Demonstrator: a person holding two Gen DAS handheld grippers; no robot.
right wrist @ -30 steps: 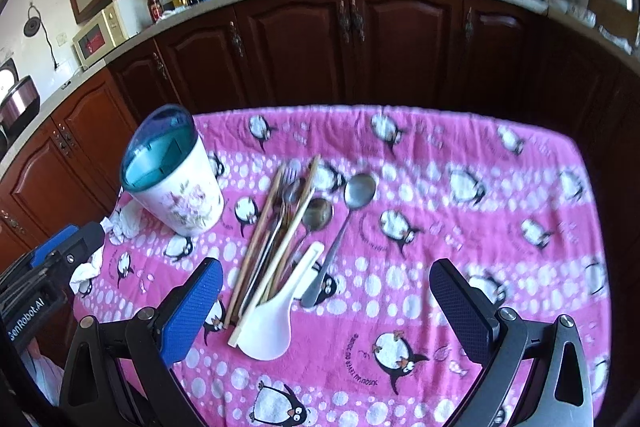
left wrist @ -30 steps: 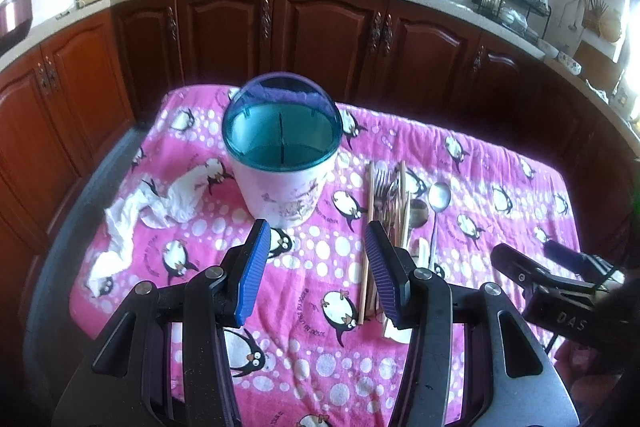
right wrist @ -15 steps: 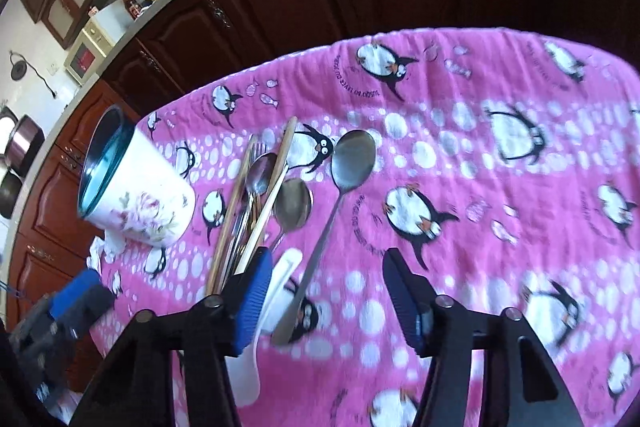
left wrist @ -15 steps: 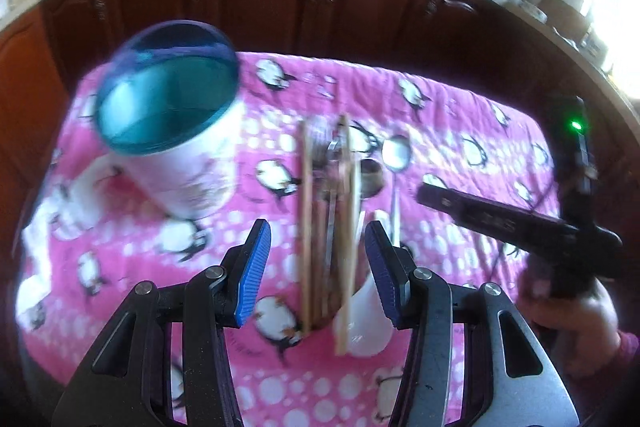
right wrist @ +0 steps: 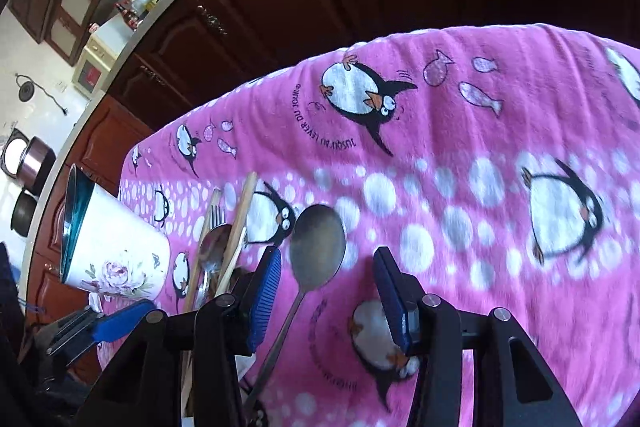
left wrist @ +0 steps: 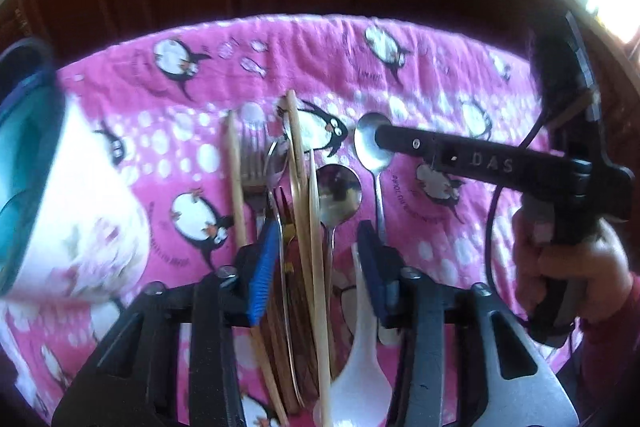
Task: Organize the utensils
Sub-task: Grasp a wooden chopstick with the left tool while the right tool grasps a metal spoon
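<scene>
Both hand-held grippers lower now: left [left wrist: 316, 259] agape astride chopsticks [left wrist: 310, 227], right [right wrist: 326, 301] astride spoon [right wrist: 314, 247].

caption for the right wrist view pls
Open right gripper straddles a metal spoon on the penguin cloth.

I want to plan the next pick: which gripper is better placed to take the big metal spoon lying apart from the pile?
Right, probably. The right gripper is open with the big metal spoon lying between its fingers. The left gripper is open over the chopsticks instead.
</scene>
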